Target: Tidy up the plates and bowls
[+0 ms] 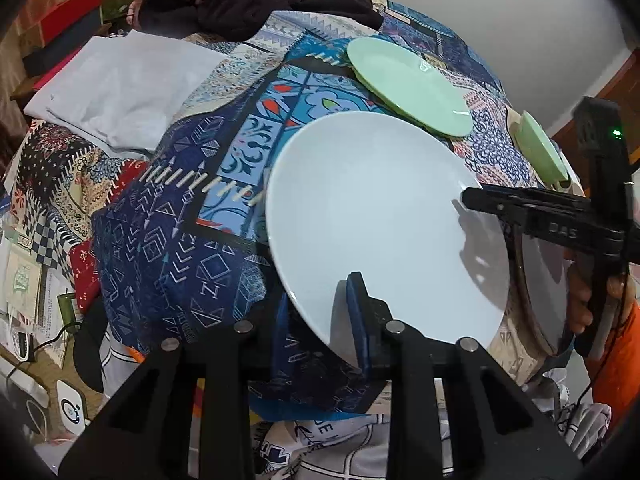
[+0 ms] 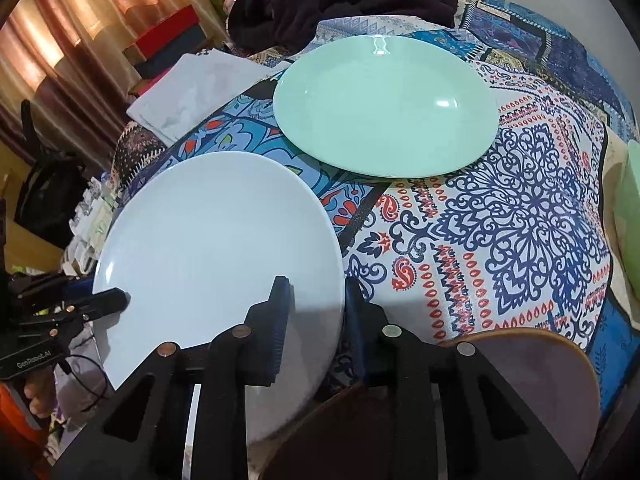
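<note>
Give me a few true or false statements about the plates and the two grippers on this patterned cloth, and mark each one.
1. Both grippers clamp the rim of the white plate. True: the left gripper and the right gripper each have a finger on either side of its edge.
2. The green plate is stacked on the white plate. False: it lies apart, on the patterned cloth.
3. The white plate holds food. False: it is bare.
4. A dark garment lies beyond the green plate. True.
</note>
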`<action>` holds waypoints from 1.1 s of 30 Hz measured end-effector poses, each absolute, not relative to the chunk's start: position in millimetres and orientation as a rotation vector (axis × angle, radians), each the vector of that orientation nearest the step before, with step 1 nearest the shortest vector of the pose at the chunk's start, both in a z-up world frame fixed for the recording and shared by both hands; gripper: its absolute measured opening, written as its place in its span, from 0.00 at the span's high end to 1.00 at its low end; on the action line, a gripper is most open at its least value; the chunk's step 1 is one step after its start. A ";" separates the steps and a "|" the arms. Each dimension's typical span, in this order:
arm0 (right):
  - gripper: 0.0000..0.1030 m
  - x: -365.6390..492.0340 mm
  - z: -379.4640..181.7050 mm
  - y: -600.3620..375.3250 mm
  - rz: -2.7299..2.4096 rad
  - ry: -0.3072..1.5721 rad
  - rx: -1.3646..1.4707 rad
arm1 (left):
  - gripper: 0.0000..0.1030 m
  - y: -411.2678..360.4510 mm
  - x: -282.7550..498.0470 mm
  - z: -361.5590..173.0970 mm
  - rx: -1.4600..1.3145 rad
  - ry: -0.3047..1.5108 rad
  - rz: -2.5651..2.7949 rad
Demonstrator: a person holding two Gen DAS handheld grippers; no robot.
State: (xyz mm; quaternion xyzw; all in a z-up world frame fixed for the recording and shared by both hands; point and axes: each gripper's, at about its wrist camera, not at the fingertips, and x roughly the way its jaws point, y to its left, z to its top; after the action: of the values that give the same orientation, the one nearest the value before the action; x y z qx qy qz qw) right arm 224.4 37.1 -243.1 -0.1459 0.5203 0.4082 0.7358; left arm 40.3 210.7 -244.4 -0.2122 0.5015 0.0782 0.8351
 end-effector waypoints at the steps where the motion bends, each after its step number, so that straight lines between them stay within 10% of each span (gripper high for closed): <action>1: 0.76 224.3 -242.5 36.1 0.897 1.143 -0.310 | 0.73 210.2 39.8 -244.0 -0.446 1.061 0.168; 33: 0.76 200.4 -194.9 -0.1 0.858 0.981 -0.220 | 0.73 205.6 46.4 -205.1 -0.410 0.972 0.206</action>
State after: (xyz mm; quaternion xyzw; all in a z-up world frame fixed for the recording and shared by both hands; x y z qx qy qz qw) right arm 200.4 -0.1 -194.9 -0.1021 0.4556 0.3984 0.7894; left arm 46.4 205.6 -205.1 -0.1952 0.4628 0.0979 0.8591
